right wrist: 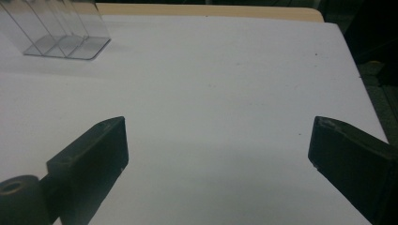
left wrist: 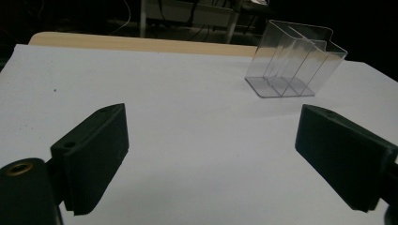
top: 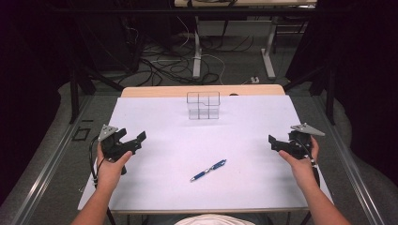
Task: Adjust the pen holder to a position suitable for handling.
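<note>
Pen [top: 208,170] lying flat and slantwise on the white table [top: 155,117], near the front edge, roughly midway between both grippers and well apart from each — looking laid out for an easy pick. Clear organizer [top: 203,105] standing upright at the far middle, open top up, probably waiting as the place to drop it.

Left gripper [top: 133,140] hovering at the left edge, jaws gaping wide, gripping nothing. Right gripper [top: 277,143] hovering at the right edge, likewise spread wide and empty. Both pointing inward across the table, forearms coming in from the bottom corners, wrists level. Reaching not yet begun, judging by the spacing.
</note>
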### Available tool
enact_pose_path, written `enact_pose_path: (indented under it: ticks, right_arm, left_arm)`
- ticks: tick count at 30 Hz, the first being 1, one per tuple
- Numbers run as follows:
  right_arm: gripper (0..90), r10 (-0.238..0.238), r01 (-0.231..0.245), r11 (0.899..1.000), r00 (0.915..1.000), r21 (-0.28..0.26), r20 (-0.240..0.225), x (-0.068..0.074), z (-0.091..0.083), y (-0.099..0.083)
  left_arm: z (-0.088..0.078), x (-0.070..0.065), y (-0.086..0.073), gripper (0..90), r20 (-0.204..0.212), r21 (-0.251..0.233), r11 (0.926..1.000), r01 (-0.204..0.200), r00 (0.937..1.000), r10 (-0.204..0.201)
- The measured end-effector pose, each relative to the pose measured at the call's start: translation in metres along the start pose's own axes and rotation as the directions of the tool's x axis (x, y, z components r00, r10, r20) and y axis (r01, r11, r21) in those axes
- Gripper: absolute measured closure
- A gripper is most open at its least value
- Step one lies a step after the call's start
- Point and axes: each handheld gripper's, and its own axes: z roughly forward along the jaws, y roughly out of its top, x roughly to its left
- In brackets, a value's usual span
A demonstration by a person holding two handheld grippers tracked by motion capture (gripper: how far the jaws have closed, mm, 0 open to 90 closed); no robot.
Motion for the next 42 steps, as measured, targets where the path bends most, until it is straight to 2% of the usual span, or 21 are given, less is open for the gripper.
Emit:
enact_pose_path:
  ticks: [2,5,10,12,13,17,18,24,25,27,29,31,34,35,39,42]
  right_arm:
    - [6.1,0.007,-0.007,1.000,0.9999,0.015,-0.015,0.003,0.001,0.001]
    - [8.7,-0.010,0.011,1.000,0.9994,0.019,-0.034,0.004,0.002,0.003]
    - [12.5,-0.025,0.026,1.000,0.9984,0.016,-0.051,0.011,0.001,0.015]
    - [14.0,-0.057,0.058,0.998,0.9965,0.019,-0.061,0.017,0.003,0.024]
    - [14.0,-0.058,0.060,0.998,0.9962,0.026,-0.065,0.020,0.004,0.026]
    - [14.0,-0.136,0.139,0.990,0.9880,0.036,-0.073,0.033,0.008,0.039]
    - [14.0,-0.136,0.139,0.990,0.9880,0.036,-0.073,0.033,0.008,0.039]
    - [13.1,-0.201,0.206,0.978,0.9743,0.043,-0.101,0.058,0.013,0.063]
    - [13.1,-0.201,0.206,0.978,0.9743,0.043,-0.101,0.058,0.013,0.063]
    - [10.6,-0.233,0.239,0.970,0.9658,0.049,-0.115,0.067,0.016,0.074]
    - [10.3,-0.236,0.244,0.969,0.9644,0.049,-0.119,0.070,0.017,0.077]
    - [10.2,-0.261,0.269,0.962,0.9568,0.050,-0.128,0.077,0.018,0.086]
    - [10.4,-0.275,0.285,0.957,0.9527,0.064,-0.130,0.082,0.021,0.091]
    - [10.9,-0.303,0.314,0.947,0.9437,0.072,-0.133,0.087,0.023,0.095]
    - [14.6,-0.340,0.354,0.932,0.9291,0.079,-0.145,0.094,0.029,0.102]
    - [15.1,-0.358,0.372,0.925,0.9224,0.083,-0.144,0.097,0.032,0.105]
  left_arm:
    - [0.000,0.000,-0.001,7.6,-0.005,0.005,1.0000,-0.001,1.0000,0.001]
    - [0.000,0.000,0.000,7.4,-0.005,0.004,1.0000,0.008,1.0000,-0.008]
    - [0.001,0.001,-0.001,0.4,-0.012,-0.002,1.0000,-0.009,0.9999,0.009]
    - [0.001,0.002,-0.001,0.4,-0.013,-0.001,1.0000,-0.009,0.9999,0.009]
    - [0.001,0.002,-0.002,0.4,-0.014,-0.001,0.9999,-0.013,0.9998,0.013]
    - [0.001,0.002,-0.002,0.4,-0.013,-0.001,0.9994,-0.034,0.9993,0.034]
    - [0.001,0.002,-0.003,0.4,-0.016,-0.001,0.9992,-0.040,0.9991,0.040]
    - [0.001,0.004,-0.005,0.4,-0.021,0.002,0.9995,-0.030,0.9993,0.030]
    - [0.001,0.005,-0.005,0.4,-0.021,-0.002,0.9995,-0.031,0.9993,0.031]
    - [0.000,0.005,-0.005,0.4,-0.022,-0.002,0.9995,-0.031,0.9993,0.030]
    - [0.000,0.005,-0.005,0.4,-0.022,-0.003,0.9995,-0.030,0.9993,0.030]
    - [-0.001,0.006,-0.006,0.4,-0.026,-0.001,0.9993,-0.038,0.9989,0.038]
    - [-0.001,0.006,-0.006,0.4,-0.027,0.002,0.9993,-0.038,0.9989,0.038]
    - [-0.001,0.006,-0.006,0.4,-0.029,0.005,0.9992,-0.040,0.9988,0.040]
    - [-0.002,0.006,-0.006,0.4,-0.039,0.011,0.9986,-0.051,0.9979,0.051]
    - [-0.001,0.006,-0.006,0.4,-0.039,0.019,0.9977,-0.065,0.9971,0.066]
